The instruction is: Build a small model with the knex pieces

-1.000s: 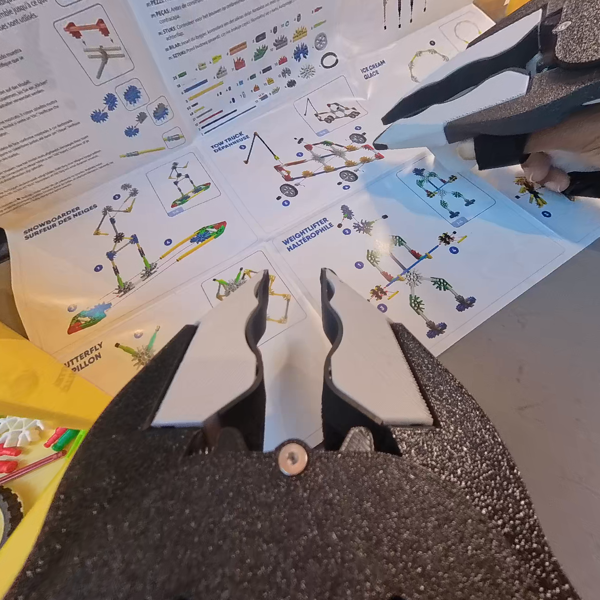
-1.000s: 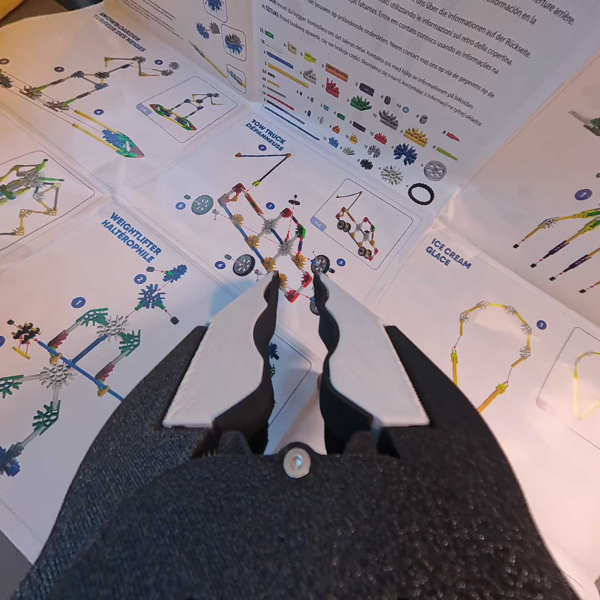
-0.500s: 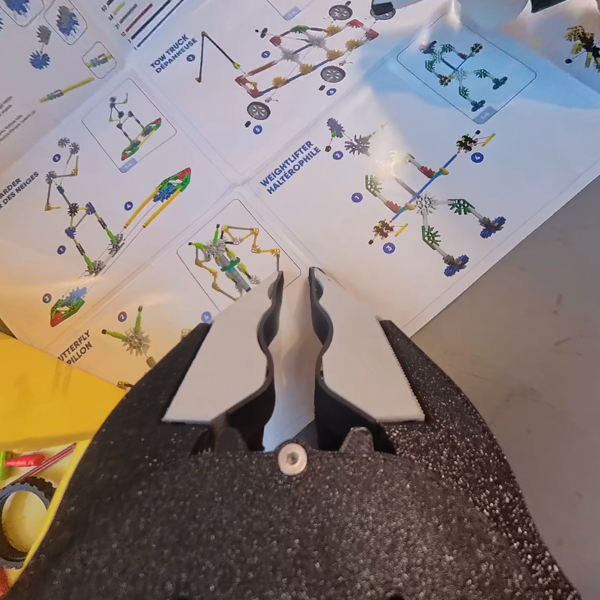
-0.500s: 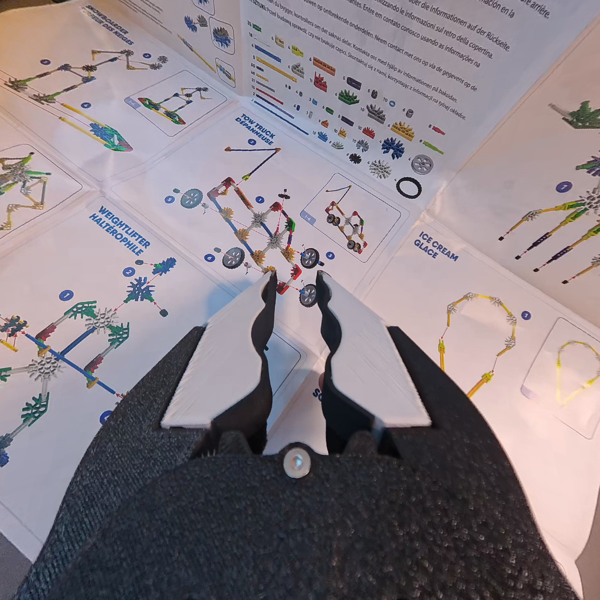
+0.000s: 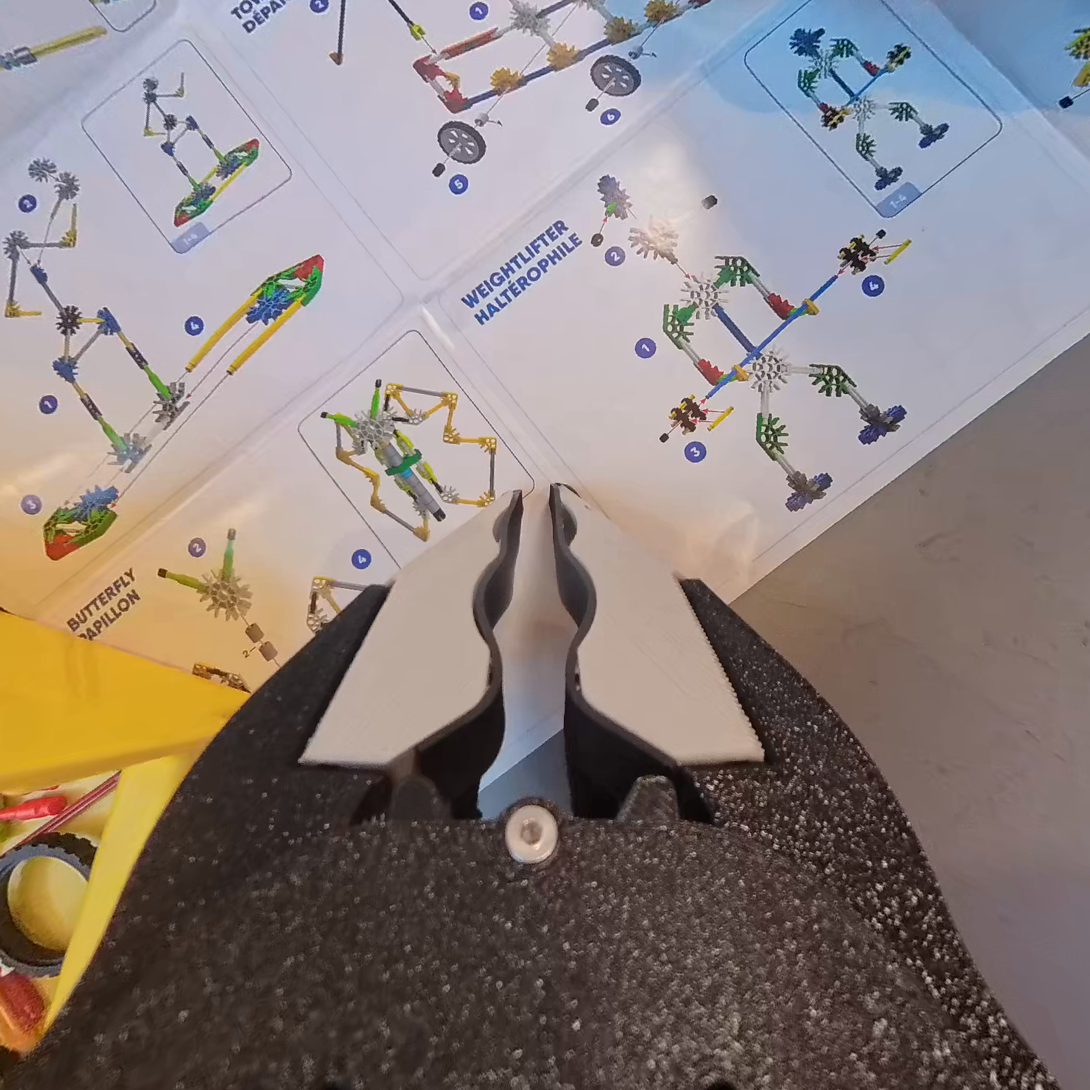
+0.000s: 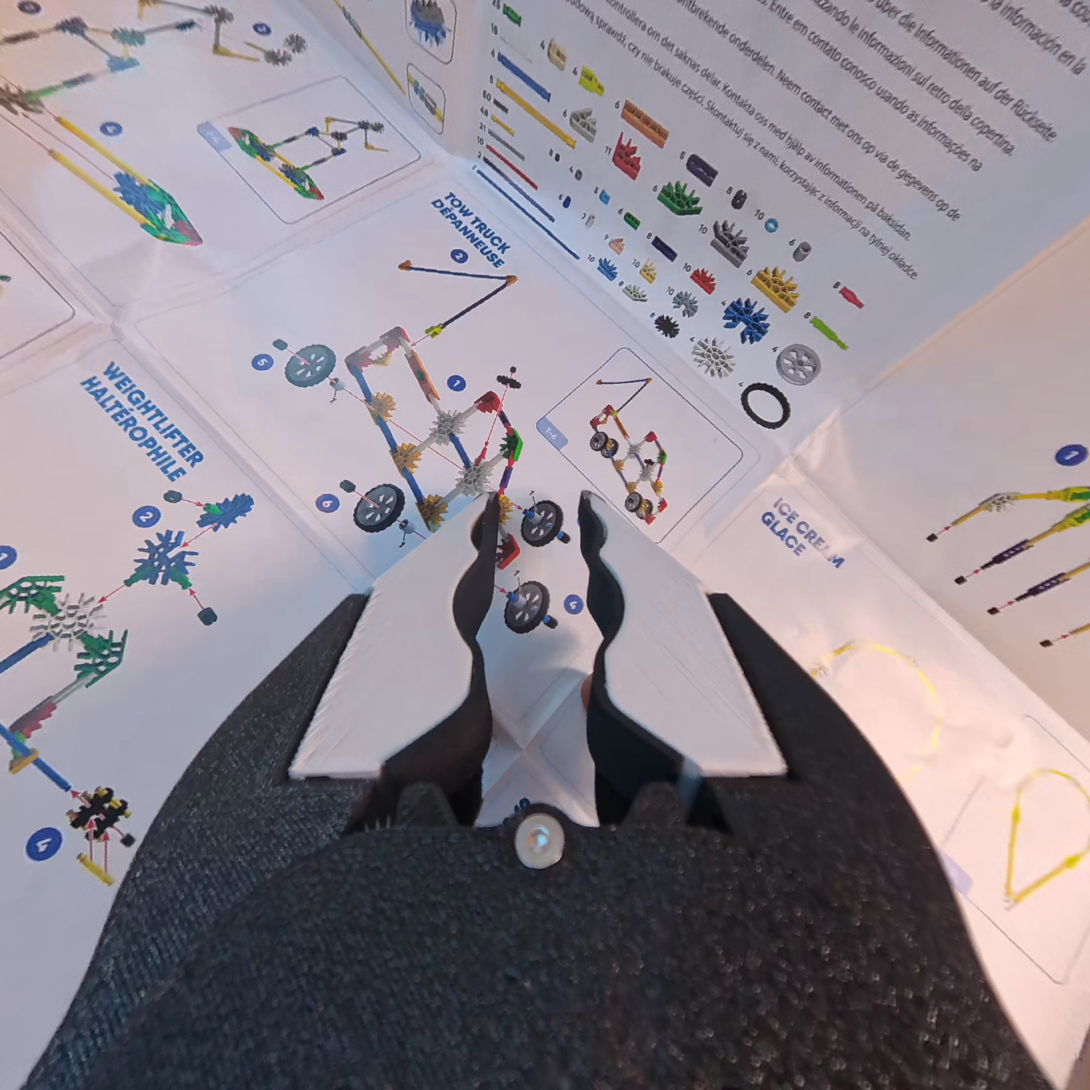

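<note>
The left gripper (image 5: 535,492) hangs low over the sheet (image 5: 531,177) near its 5 o'clock edge. Its fingers are almost together, with only a slit at the tips and nothing visibly between them. Whether the tips touch the paper cannot be told. A yellow box (image 5: 88,708) with a tyre (image 5: 35,908) lies at 8 o'clock, and bare table (image 5: 944,649) at 3. The right gripper (image 6: 537,498) is partly open and empty above the truck drawing (image 6: 436,430), with wheel pictures showing between its fingers.
</note>
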Motion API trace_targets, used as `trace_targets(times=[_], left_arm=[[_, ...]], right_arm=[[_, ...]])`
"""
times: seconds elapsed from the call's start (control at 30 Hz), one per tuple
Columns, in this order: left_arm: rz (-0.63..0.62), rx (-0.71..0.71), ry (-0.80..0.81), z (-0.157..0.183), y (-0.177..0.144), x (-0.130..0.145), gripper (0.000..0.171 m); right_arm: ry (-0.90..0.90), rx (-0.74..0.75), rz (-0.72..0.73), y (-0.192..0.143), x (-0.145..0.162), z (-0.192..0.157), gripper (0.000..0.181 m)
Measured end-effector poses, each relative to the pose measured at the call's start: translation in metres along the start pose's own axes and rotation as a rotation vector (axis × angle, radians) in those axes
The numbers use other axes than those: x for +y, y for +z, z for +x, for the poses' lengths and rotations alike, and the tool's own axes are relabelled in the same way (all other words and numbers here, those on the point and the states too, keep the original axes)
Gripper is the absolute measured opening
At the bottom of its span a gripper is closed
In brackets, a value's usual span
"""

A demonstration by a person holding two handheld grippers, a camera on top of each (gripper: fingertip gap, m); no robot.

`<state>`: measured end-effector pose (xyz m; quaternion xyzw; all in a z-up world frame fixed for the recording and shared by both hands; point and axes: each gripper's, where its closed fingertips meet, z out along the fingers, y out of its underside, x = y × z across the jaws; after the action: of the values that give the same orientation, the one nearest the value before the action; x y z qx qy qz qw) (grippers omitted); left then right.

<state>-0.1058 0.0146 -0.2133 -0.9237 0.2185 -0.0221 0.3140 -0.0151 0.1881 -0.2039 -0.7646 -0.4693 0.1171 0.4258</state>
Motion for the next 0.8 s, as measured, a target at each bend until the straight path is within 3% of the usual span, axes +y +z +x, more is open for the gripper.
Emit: trace_targets(times=[0.17,0.57,0.63,0.7,0.8], left_arm=[[-0.027,0.003,0.037,0.008,-0.002,0.002,0.004],[-0.027,0.122,0.048,0.032,-0.005,0.001,0.014],[0.006,0.155,0.009,0.033,-0.004,-0.002,0.018],[0.045,0.122,-0.006,0.024,-0.004,-0.008,0.022],[0.16,0.053,-0.038,0.009,-0.013,-0.026,0.025]], right_arm=[[-0.115,0.023,-0.049,0.002,0.003,-0.006,0.019],[-0.097,-0.052,-0.065,0.002,0.005,-0.007,0.015],[-0.087,-0.048,-0.046,0.0,0.005,-0.007,0.022],[-0.054,-0.085,-0.035,-0.008,0.002,-0.011,0.037],[-0.024,-0.105,0.031,-0.03,-0.015,-0.01,0.044]])
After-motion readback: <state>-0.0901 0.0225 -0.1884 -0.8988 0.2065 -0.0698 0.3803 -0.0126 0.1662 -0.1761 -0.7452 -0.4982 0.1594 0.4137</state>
